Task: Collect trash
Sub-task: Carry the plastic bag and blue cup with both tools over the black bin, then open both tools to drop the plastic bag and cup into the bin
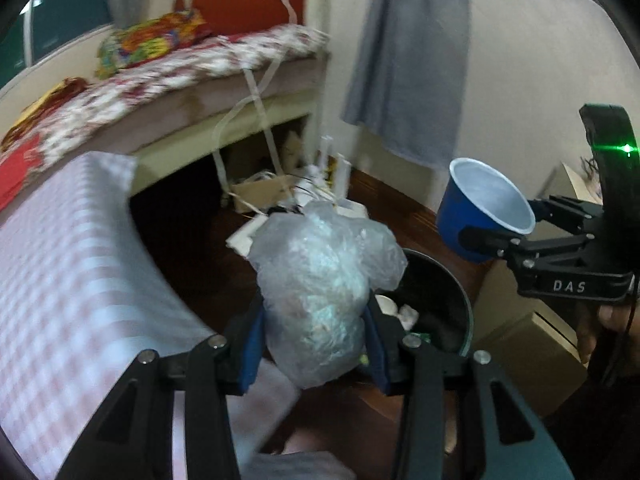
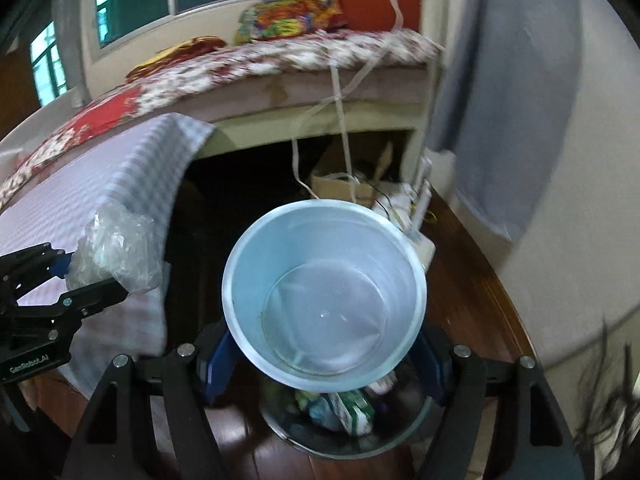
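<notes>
My left gripper point(image 1: 314, 334) is shut on a crumpled clear plastic bag point(image 1: 320, 288), which bulges up between its blue pads. The same bag point(image 2: 116, 256) and left gripper point(image 2: 86, 276) show at the left of the right wrist view. My right gripper point(image 2: 324, 354) is shut on a blue cup with a white inside point(image 2: 324, 296), its mouth facing the camera. In the left wrist view that cup point(image 1: 484, 208) hangs at the right in the right gripper point(image 1: 504, 224). A dark round bin point(image 1: 448, 304) holding trash stands on the floor below both grippers, also visible as the bin point(image 2: 348, 436) under the cup.
A table with a checked cloth point(image 1: 68, 264) lies at the left. Behind stands a bed with a floral cover point(image 1: 180, 68), with boxes and cables point(image 1: 276, 192) under it. Cardboard boxes point(image 1: 532, 340) sit right of the bin. A grey cloth point(image 1: 408, 60) hangs on the wall.
</notes>
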A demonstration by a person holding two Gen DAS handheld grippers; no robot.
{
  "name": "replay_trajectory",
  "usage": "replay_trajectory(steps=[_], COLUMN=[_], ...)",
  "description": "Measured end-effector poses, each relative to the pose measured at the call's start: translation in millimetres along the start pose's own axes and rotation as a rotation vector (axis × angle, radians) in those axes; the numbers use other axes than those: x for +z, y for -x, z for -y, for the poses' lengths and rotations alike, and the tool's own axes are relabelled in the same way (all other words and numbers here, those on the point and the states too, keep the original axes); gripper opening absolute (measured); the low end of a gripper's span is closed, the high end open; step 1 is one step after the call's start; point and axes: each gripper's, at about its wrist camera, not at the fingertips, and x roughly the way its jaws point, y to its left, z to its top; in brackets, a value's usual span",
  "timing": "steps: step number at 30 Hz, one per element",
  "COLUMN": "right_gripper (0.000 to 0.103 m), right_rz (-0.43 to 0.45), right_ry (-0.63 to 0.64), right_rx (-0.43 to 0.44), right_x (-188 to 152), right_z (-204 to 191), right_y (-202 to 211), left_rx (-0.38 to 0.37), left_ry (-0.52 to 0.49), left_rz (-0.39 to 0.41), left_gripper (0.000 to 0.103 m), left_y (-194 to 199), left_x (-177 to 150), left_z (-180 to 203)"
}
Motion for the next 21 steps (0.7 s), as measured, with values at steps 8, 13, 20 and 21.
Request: replay_trajectory(steps=[8,13,20,21], right_gripper=[0.076,0.076,0.076,0.076], right_rz=[-0.089,-0.119,-0.183,-0.19], right_ry=[-0.024,0.072,0.141,0.148], right_rx=[-0.025,-0.049,-0.019,-0.02], right_x=[-50,-62,-75,-77], right_z=[43,43,39,40], right_y=[-16,-32,-68,-72], left_rx=[-0.064,-0.082,-0.108,-0.113], left_ry=[-0.041,-0.046,-0.05,-0.048], left_rz=[-0.1,-0.16,-0.236,-0.247], left_gripper=[0.046,0.046,0.046,0.046], left_y=[-47,-75,-107,-111], left_x=[-11,-19,-27,-29], left_z=[36,46,53,54])
